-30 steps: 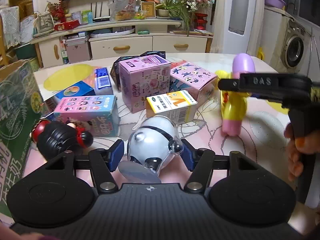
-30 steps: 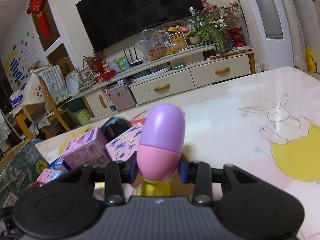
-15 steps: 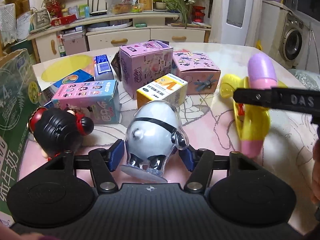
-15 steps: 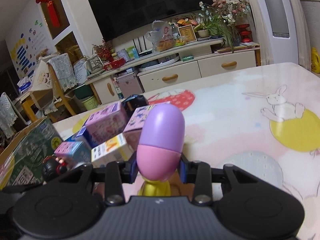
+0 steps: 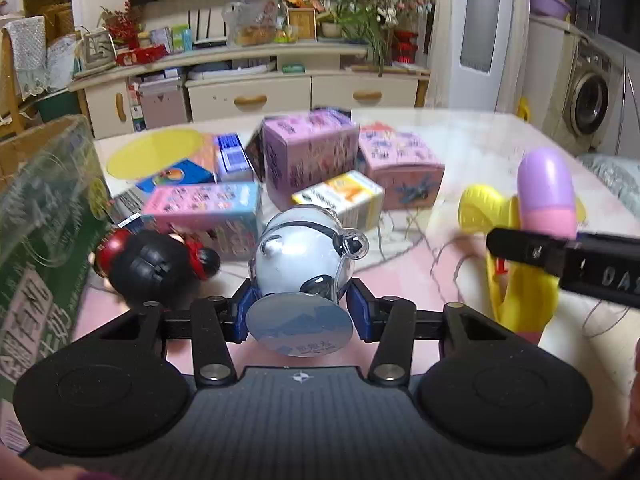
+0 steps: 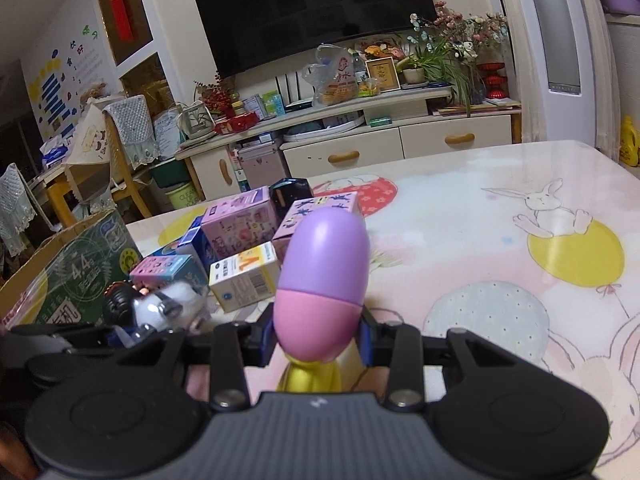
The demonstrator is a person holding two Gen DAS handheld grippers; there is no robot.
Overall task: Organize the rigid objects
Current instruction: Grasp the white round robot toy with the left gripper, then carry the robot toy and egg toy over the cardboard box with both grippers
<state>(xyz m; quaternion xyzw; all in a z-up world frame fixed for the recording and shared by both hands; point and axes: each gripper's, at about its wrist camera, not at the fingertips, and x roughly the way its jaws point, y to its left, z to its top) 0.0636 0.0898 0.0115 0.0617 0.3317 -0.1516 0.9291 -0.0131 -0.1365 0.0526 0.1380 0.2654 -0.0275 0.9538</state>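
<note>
My left gripper [image 5: 300, 308] is shut on a clear panda figure [image 5: 304, 256] with a round blue-grey base, held above the pink tablecloth. My right gripper [image 6: 318, 336] is shut on a yellow toy with a purple and pink capsule top [image 6: 324, 284]; the same toy shows at the right of the left wrist view [image 5: 536, 216]. A black and red doll [image 5: 152, 264] lies left of the panda. Several small boxes stand behind: a pink and blue one [image 5: 204, 212], a tall purple one [image 5: 308, 156], a yellow and white one [image 5: 340, 196], a pink one [image 5: 400, 164].
A green cardboard carton [image 5: 40, 216] stands at the table's left edge and also shows in the right wrist view [image 6: 80, 276]. The tablecloth [image 6: 520, 264] with rabbit and balloon prints stretches to the right. A TV cabinet [image 6: 360, 136] stands beyond the table.
My left gripper has lifted and tilted the panda figure so its round base faces the camera. My right gripper has moved with the capsule toy toward the boxes and the left gripper.
</note>
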